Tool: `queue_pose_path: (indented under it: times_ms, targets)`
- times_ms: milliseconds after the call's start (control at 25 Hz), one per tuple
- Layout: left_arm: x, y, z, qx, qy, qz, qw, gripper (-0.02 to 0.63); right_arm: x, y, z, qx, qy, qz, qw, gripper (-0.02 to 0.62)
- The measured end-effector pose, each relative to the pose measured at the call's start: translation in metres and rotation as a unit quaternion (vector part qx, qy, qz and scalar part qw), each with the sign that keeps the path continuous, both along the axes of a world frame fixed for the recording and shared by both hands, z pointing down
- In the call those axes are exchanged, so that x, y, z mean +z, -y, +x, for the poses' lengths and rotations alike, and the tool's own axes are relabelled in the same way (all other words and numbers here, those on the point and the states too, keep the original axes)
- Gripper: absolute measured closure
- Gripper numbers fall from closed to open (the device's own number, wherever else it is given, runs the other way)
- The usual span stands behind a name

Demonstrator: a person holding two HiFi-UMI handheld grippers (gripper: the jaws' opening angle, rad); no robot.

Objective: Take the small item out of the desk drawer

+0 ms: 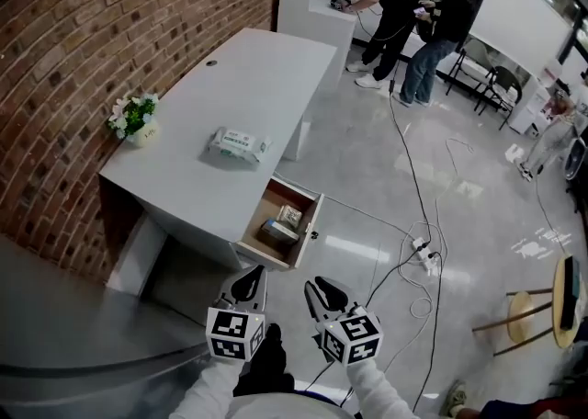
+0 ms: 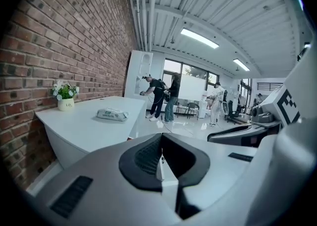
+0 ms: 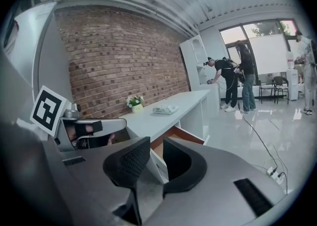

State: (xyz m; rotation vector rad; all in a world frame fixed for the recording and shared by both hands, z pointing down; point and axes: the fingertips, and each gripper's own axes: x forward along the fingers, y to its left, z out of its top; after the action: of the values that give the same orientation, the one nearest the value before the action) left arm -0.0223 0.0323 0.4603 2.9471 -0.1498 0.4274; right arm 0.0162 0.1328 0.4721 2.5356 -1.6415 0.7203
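Left gripper point(image 1: 249, 282): jaws together, empty. Right gripper point(image 1: 327, 291): narrowly parted, empty. Both sit just short of the open wooden drawer point(image 1: 312, 220). A small patterned box point(image 1: 290, 216) lies inside the drawer. Beyond the drawer, on the grey counter point(image 1: 230, 86), is a white wipes pack point(image 1: 239, 145), print illegible.

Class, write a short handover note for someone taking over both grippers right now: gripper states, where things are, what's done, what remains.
Left gripper: shut, empty.
Right gripper: open, empty.
Both hang short of the desk, touching nothing.
Drawer: already open, small boxes lying inside.
Left to do: reach in, grip one, lift it out.
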Motion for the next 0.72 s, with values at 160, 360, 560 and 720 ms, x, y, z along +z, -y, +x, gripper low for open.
queue_pose_path:
  times_ms: [160, 360, 560, 720]
  targets:
    - [0.000, 0.019, 0.017, -0.004, -0.001, -0.008, 1.0000, 0.588, 0.001, 0.024, 0.015, -0.005, 0.000, -0.011, 1.000, 0.506]
    - [0.003, 0.045, 0.026, -0.012, -0.002, -0.007, 0.9999, 0.588, 0.003, 0.049, 0.027, -0.014, -0.006, -0.021, 1.000, 0.506]
    - [0.008, 0.069, 0.022, -0.028, 0.002, -0.021, 0.9994, 0.588, 0.008, 0.069, 0.031, -0.027, -0.009, -0.035, 0.999, 0.506]
    - [0.012, 0.080, 0.020, -0.043, 0.007, -0.022, 0.9988, 0.588, 0.014, 0.077, 0.034, -0.038, -0.014, -0.048, 0.998, 0.506]
